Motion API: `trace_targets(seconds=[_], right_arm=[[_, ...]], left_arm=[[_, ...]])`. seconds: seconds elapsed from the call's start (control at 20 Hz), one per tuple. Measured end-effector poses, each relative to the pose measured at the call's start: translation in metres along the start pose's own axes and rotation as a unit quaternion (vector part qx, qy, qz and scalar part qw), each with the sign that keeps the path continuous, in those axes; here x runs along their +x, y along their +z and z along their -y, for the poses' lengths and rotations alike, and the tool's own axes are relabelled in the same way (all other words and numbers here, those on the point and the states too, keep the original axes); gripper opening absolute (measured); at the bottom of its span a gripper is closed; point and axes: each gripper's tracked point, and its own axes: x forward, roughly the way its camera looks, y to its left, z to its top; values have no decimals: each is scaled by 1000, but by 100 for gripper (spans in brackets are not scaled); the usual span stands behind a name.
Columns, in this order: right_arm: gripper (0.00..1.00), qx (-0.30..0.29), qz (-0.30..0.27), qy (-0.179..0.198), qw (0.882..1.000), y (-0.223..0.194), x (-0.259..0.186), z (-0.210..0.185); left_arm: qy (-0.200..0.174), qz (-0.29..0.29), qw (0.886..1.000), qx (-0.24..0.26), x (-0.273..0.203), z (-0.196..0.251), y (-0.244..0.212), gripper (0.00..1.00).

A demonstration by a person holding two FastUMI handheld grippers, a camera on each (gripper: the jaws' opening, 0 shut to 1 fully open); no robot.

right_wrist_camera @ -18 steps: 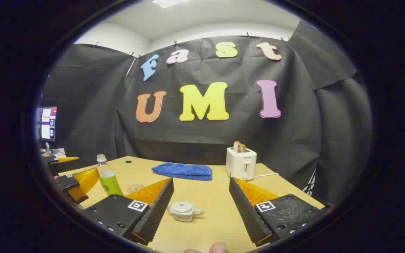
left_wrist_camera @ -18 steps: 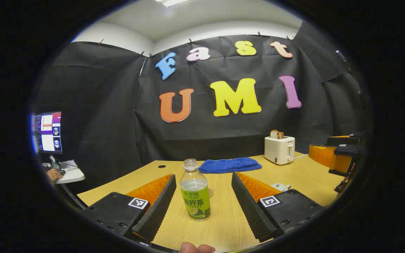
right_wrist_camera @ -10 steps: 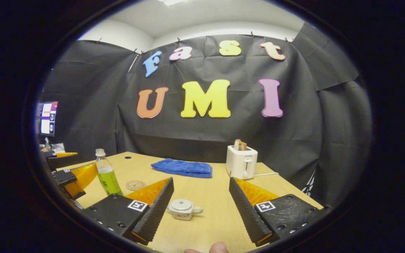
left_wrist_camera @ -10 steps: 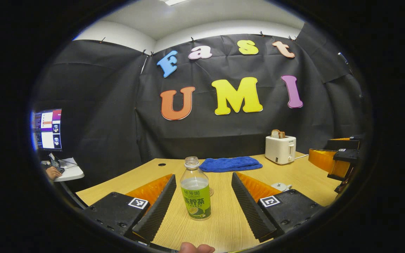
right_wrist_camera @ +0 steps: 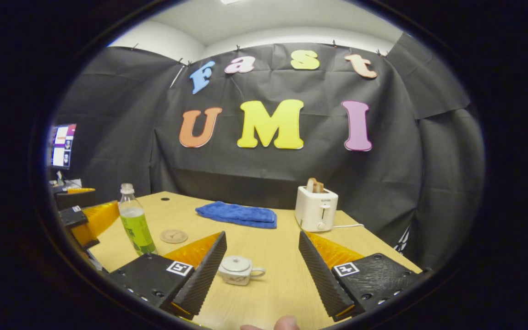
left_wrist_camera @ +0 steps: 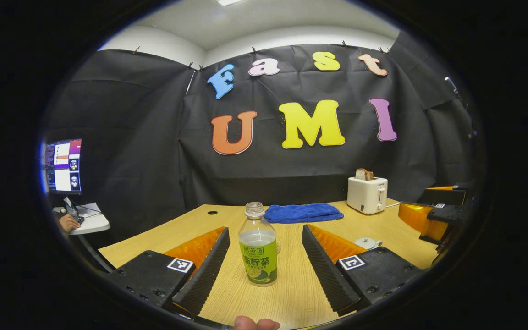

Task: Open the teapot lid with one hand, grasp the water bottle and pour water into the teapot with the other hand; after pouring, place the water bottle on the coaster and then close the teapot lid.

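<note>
Task barely begun, by the look of it. Nothing gripped, lid on, no pour made.

Left gripper view, near to far: left claw [left_wrist_camera: 264, 261] spread wide, holding nothing. The water bottle [left_wrist_camera: 258, 245] stands upright on the tabletop [left_wrist_camera: 291, 293] between the two fingers, touching neither; cap off, liquid partway up. Just behind the bottle's base a sliver of the coaster [left_wrist_camera: 277, 249] peeks out. Farther right, the teapot [left_wrist_camera: 368, 242] shows as a small pale shape past the right finger.

Right gripper view, near to far: right claw [right_wrist_camera: 262, 270] also wide open and empty. The teapot sits between its fingers, nearer the left one, not touched; lid [right_wrist_camera: 235, 263] seated, handle pointing to the view's right. Beyond, the coaster lies bare, just beside the bottle and apart from it.

Left to do, as I judge: lift the lid, grasp and pour, set the bottle on the coaster, close the lid.

Views differ thus: the right gripper view gives the coaster whole and the lid's seating; the left gripper view gives the bottle's open mouth and fill level. Each also catches the other claw at its edge. Far back: blue cloth [right_wrist_camera: 237, 214], toaster [right_wrist_camera: 315, 208].
</note>
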Motion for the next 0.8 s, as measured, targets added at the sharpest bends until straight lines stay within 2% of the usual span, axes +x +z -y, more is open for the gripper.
trace_targets(seconds=[0.15,0.3,0.65,0.8], right_arm=[[98,3,-21,8,1000,-18,13,-10],[95,15,-32,15,999,-29,25,-21],[98,18,-62,23,998,-52,67,-49],[94,14,-77,26,997,-64,81,-55]], left_arm=[[3,-4,1000,-5,0,-4,-3,99],[5,-6,1000,-7,-3,-8,-4,99],[16,-8,1000,-13,-6,-26,-5,99],[25,-10,1000,-12,-5,-37,-9,99]])
